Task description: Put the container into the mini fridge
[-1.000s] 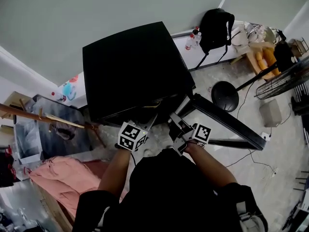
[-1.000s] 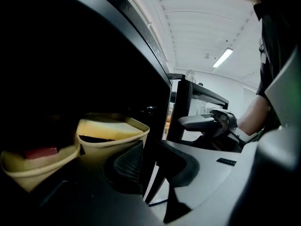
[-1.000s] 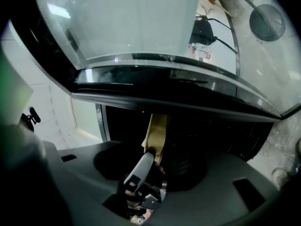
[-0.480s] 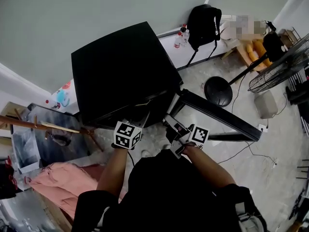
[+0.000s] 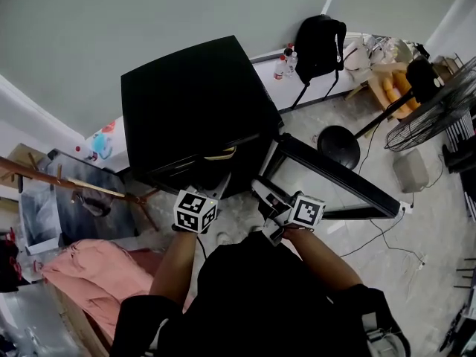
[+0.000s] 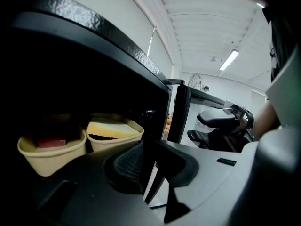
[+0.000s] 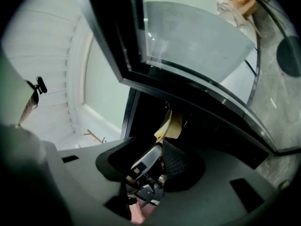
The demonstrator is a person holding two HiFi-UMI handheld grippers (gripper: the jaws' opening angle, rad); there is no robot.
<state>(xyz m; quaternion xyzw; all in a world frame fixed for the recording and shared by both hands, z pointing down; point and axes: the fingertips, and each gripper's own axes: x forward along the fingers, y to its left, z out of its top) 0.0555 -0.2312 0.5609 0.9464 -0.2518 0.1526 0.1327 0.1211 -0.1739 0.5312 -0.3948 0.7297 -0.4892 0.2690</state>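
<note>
Container (image 6: 114, 134), a beige tub with yellow contents, sits inside the open mini fridge (image 5: 193, 103), just beside a second tub (image 6: 51, 154). The left tool (image 6: 149, 154) points toward them, its jaws narrowly apart and empty. The right tool (image 7: 149, 147), near the door (image 5: 335, 178), has just been closing; its jaws stand partly apart and grip nothing.

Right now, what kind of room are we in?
Probably a lived-in spare room or workroom: a black mini fridge stands on the bare floor, a backpack leans against the wall, and a pedestal fan is nearby.
</note>
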